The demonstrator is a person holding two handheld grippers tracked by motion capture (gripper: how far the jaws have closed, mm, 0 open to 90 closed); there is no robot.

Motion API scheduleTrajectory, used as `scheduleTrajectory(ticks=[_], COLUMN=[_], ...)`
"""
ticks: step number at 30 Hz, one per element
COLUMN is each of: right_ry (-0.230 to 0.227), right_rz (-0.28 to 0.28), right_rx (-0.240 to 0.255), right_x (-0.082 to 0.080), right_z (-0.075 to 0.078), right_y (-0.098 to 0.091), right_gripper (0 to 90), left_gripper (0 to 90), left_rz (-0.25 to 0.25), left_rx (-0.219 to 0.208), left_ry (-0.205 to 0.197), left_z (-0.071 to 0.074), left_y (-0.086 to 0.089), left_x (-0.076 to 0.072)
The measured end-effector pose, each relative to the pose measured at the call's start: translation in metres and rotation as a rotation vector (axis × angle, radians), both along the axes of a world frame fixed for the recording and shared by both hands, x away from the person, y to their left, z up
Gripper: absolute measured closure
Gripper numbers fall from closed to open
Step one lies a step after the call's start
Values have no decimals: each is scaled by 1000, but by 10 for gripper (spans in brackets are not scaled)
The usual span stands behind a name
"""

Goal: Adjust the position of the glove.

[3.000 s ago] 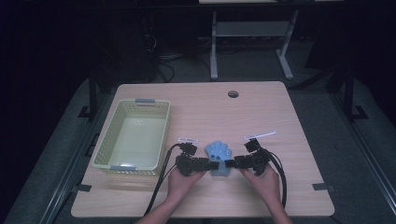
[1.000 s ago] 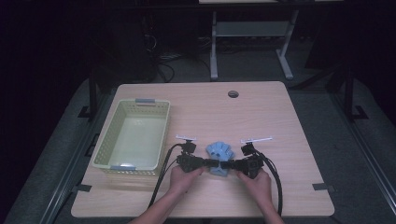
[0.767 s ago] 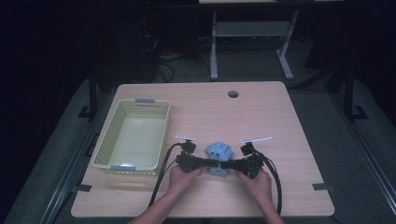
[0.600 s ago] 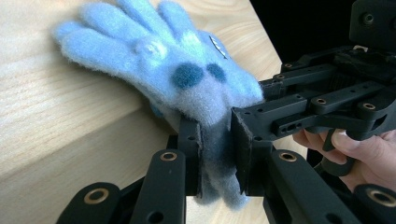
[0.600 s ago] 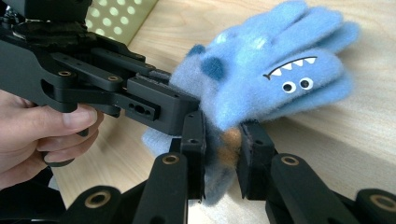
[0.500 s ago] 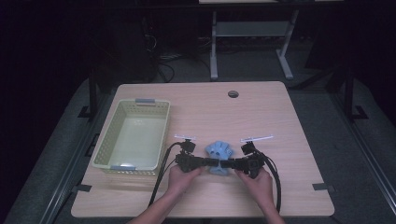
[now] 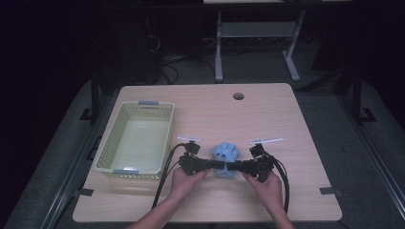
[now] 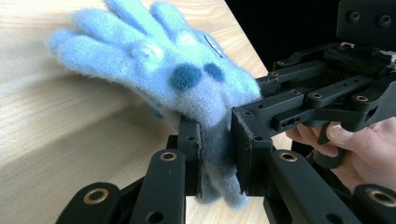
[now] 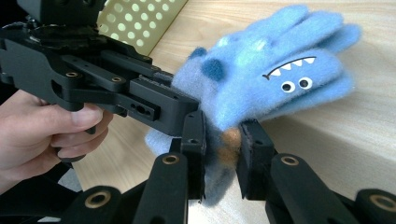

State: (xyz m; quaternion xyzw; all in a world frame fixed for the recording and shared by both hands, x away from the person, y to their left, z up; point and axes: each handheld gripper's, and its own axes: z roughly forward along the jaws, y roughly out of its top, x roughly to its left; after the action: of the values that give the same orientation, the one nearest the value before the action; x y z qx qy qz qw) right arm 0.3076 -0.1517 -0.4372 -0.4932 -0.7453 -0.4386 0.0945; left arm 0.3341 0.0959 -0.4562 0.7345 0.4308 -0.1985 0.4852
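Glove [image 7: 226, 155] is lying just right of the basket [image 7: 106, 155] w/ both grippers pinching its cuff, left gripper [image 8: 216, 140] and right gripper [image 9: 221, 140] jaws pressing fleece, so pulling apart is prob risking slippage or stretching since each bite is looking shallow.

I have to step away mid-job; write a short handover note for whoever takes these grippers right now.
Left gripper: shut on the cuff of the blue glove.
Right gripper: shut on the same cuff from the other side.
Glove: at the table's near middle, between the two hands, fingers pointing away from the person; whether it rests on the wood or is held just above it is hard to tell.
Basket: to the left, nothing in it.
Done: glove gripped by both grippers.
Left: probably carry the glove to the basket and release it.
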Motion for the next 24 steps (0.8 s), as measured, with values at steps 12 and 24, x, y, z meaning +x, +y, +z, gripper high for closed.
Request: scheduleTrajectory(ticks=[12, 24], right_ry=[2, 2], right_rz=[5, 16], right_rx=[3, 7], right_x=[0, 3], right_z=[3, 5], right_y=[3, 8], right_gripper=[751, 750], left_gripper=[741, 739], left_rz=[-8, -4], left_rx=[-6, -10], left_ry=[-10, -12], left_z=[3, 7], left_y=[4, 11], left_x=[0, 2])
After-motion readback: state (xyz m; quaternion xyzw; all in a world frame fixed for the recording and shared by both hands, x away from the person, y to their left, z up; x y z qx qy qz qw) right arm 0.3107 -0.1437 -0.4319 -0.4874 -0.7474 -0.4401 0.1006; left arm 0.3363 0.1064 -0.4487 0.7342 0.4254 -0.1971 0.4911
